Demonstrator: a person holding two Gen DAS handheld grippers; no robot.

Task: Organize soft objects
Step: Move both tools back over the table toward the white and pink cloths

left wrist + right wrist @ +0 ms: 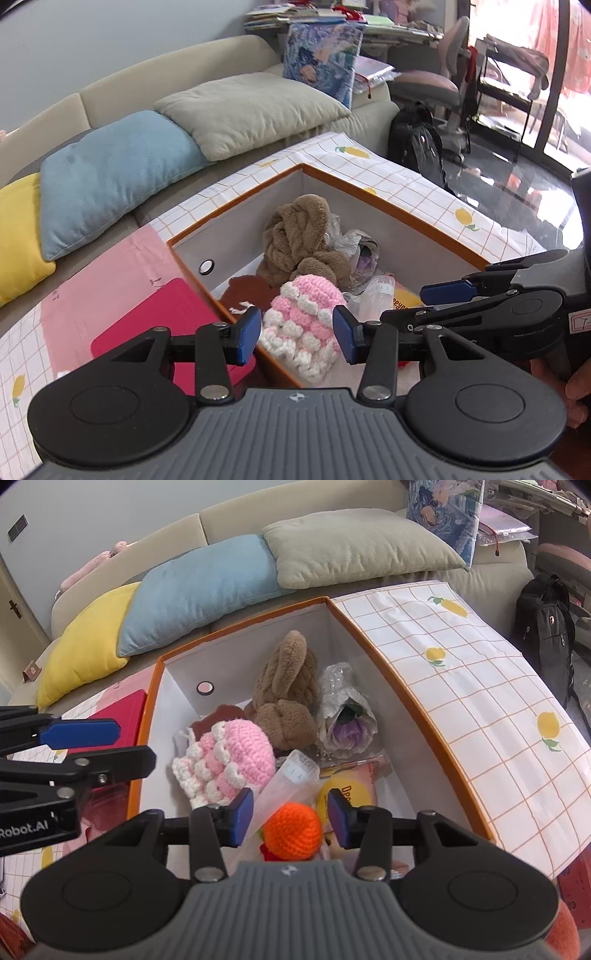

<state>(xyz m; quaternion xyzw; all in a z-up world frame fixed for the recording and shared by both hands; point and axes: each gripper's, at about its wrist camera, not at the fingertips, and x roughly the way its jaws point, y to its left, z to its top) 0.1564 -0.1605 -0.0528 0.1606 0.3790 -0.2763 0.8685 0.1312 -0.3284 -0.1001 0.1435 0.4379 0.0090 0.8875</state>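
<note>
An orange-rimmed box (240, 622) with white walls holds a pink and white crochet hat (225, 764), a brown plush toy (288, 698), a wrapped flower (347, 716), a clear tube (291, 779) and an orange crochet ball (291, 830). My right gripper (291, 821) hangs open over the ball, and its pads are clear of it. My left gripper (297, 338) stands open above the hat (303, 325), near the box's left wall, with nothing gripped. Each gripper shows in the other's view: the left gripper (122, 746) at the left edge, the right gripper (406, 304) at the right.
A lemon-print checked cloth (480, 701) lies around the box, and a red pad (155, 321) lies to its left. Behind is a sofa with yellow (85, 646), blue (199, 590) and beige (351, 542) cushions. A black backpack (417, 144) and a desk chair (428, 81) stand to the right.
</note>
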